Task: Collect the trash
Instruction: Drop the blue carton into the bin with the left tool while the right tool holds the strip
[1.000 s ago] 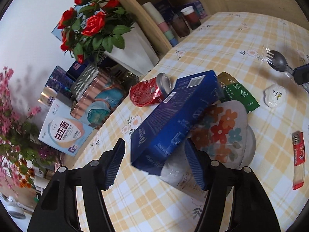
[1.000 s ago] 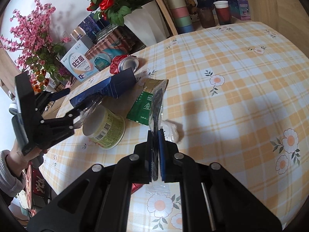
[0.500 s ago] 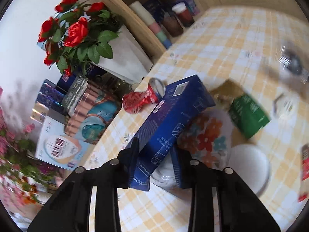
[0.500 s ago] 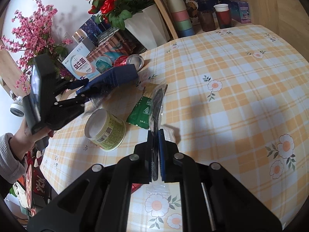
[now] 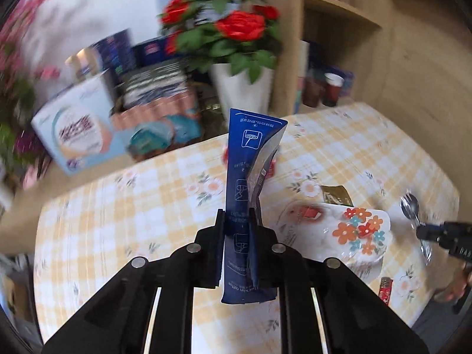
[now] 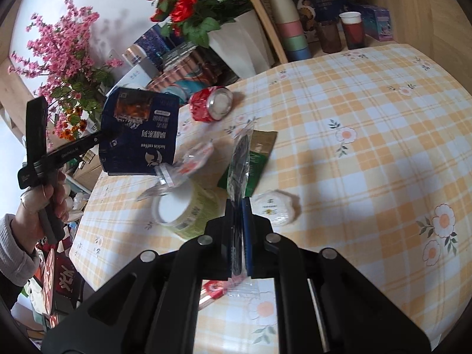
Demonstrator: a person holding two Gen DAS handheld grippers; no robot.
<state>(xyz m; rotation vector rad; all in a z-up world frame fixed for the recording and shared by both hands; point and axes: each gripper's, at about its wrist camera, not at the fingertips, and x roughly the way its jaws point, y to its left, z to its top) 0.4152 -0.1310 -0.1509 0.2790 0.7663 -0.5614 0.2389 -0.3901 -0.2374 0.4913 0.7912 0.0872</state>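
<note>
We have the blue box [image 5: 249,194] pinched flat in our left gripper [image 5: 237,221], whose jaws have just been closing on it, and the box stands up clear of the table [image 5: 118,224]; from the right wrist view it hangs in the air over the table's left edge, with a clear wrapper [image 6: 188,162] dangling under it. Our right gripper [image 6: 239,215] is clamped tight on a bagged black utensil [image 6: 239,159] that points up and away over the cloth. Below the box lies the tipped cup [image 6: 184,212], its mouth facing us, near the left edge. The green packet [image 6: 256,162] lies just behind the utensil, the small white lid [image 6: 273,208] just right of our right fingers, the crushed red can [image 6: 211,104] on its side near the far edge by the white vase [image 6: 239,44]. A red sachet [image 6: 212,289] lies near the front edge under our right jaws. The whole right half of the checked cloth is bare, open room out to the wooden wall; the far left edge is crowded with boxes and flowers.
</note>
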